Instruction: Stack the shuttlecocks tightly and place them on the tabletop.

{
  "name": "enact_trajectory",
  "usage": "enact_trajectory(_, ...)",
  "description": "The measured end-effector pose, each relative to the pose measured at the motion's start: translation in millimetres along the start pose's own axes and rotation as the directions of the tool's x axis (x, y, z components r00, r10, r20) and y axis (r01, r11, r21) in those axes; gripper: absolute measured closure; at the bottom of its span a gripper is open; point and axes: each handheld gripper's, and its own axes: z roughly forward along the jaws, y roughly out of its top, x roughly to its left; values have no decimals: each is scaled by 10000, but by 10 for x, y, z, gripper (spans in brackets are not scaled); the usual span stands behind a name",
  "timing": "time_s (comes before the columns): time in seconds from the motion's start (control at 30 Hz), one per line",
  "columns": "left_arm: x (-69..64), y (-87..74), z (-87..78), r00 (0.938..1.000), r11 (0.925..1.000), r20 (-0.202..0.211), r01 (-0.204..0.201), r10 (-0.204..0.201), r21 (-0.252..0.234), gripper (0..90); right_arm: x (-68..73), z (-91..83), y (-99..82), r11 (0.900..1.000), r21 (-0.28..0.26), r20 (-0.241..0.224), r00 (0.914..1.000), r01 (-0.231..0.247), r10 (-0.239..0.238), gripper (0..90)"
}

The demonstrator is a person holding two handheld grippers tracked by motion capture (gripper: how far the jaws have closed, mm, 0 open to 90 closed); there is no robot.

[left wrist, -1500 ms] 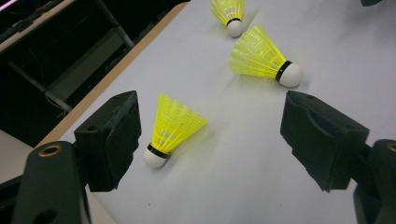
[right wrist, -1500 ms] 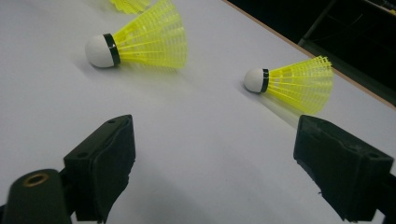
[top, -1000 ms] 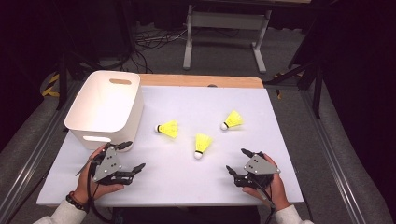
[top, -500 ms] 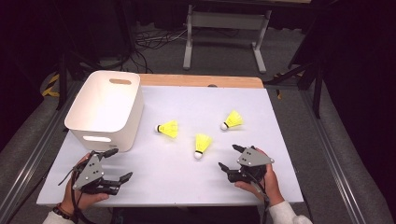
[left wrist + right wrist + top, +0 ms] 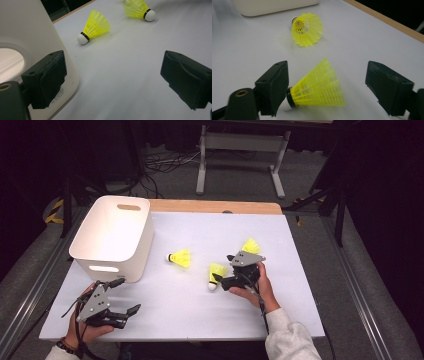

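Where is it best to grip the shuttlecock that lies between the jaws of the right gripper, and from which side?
Probably at the dark band by the cork. That shuttlecock lies on its side, cork against one pad of the open right gripper. Come from above, jaws across the band; the yellow mesh skirt looks likely to bend.

Small printed label low on the white bin [image 5: 37, 50] wall, beside the handle cutout, perhaps a recycling mark, print too blurred to read

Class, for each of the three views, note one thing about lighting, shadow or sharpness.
High view: white table bright, surroundings dark. Left gripper view: soft shadow under the nearer shuttlecock, basket handle hole glowing. Right gripper view: shuttlecock mesh crisp between the open jaws.
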Motion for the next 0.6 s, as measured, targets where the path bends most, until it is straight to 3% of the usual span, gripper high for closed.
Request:
enact_trajectory(0.13, 2, -2, 17, 9999, 9999, 88, 123, -123, -42, 81, -29, 85, 27, 9998, -168, -163, 9998, -62, 59, 280)
enact_trajectory(0.23, -10, 0, 37, 9997, 9999, 219, 90, -91, 44, 82, -39, 183, 49, 9999, 148, -242, 9997, -36, 39, 317)
enact_trajectory(0.47, -19, 1, 66, 9992, 9998, 367, 161, -164, 83, 84, -122, 305, -19, 9952, 685, -431, 9964, -699, 730, 398)
enact_trajectory(0.6, -27, 12, 73, 9989, 9998, 427, 181, -185, 98, 87, -142, 315, -48, 9920, 703, -865, 9900, -1051, 1111, 523)
